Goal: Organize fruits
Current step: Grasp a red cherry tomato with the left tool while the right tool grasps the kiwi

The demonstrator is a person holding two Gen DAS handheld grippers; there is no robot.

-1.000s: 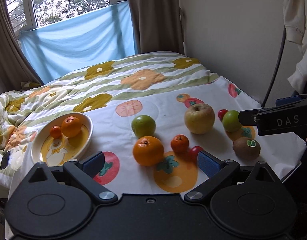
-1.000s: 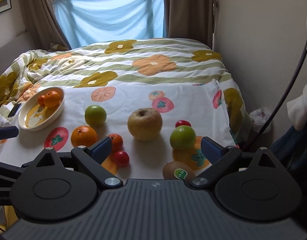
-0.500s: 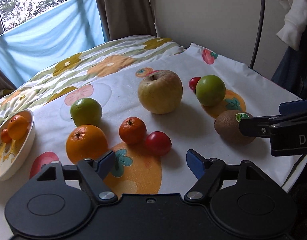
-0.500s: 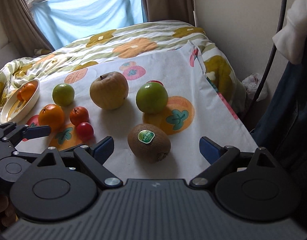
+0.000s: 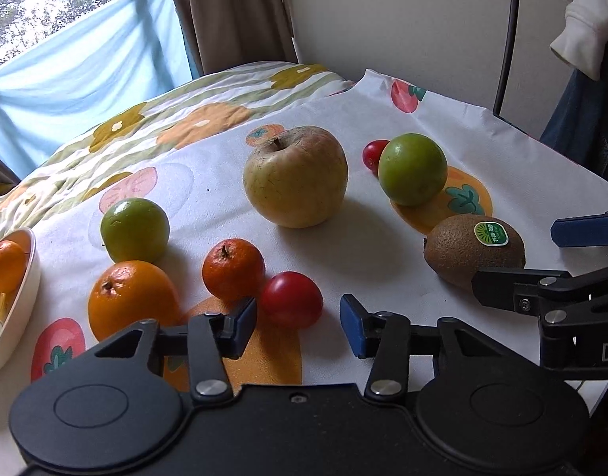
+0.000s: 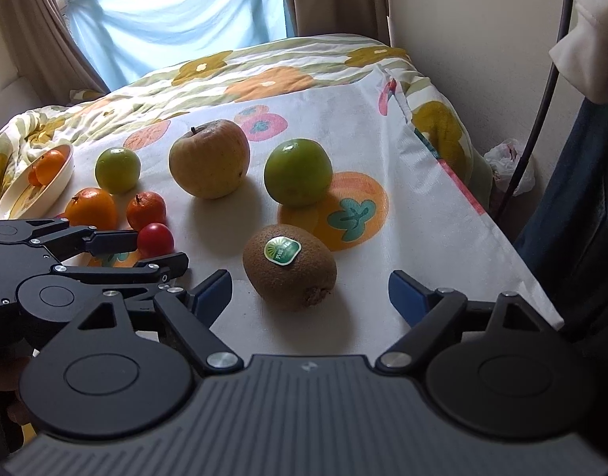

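Fruit lies on a white fruit-print cloth (image 5: 383, 261). My left gripper (image 5: 298, 325) is open, its jaws either side of a small red tomato (image 5: 291, 298) just ahead. Beside the tomato are a small mandarin (image 5: 232, 269), a large orange (image 5: 131, 297), a green fruit (image 5: 134, 229) and a big yellow apple (image 5: 296, 174). My right gripper (image 6: 310, 297) is open around the near end of a brown kiwi (image 6: 290, 265) with a green sticker. A second green fruit (image 6: 298, 176) and another small tomato (image 5: 373, 152) lie behind.
A white bowl (image 6: 60, 172) holding two orange fruits stands at the far left. The cloth's edge (image 6: 498, 234) drops off on the right beside a wall, a dark pole and hanging clothes. The flowered bed cover (image 6: 264, 63) stretches behind to the window.
Both grippers have moved forward and lower toward the fruit. The left has narrowed and now brackets the red tomato; the right now brackets the kiwi.
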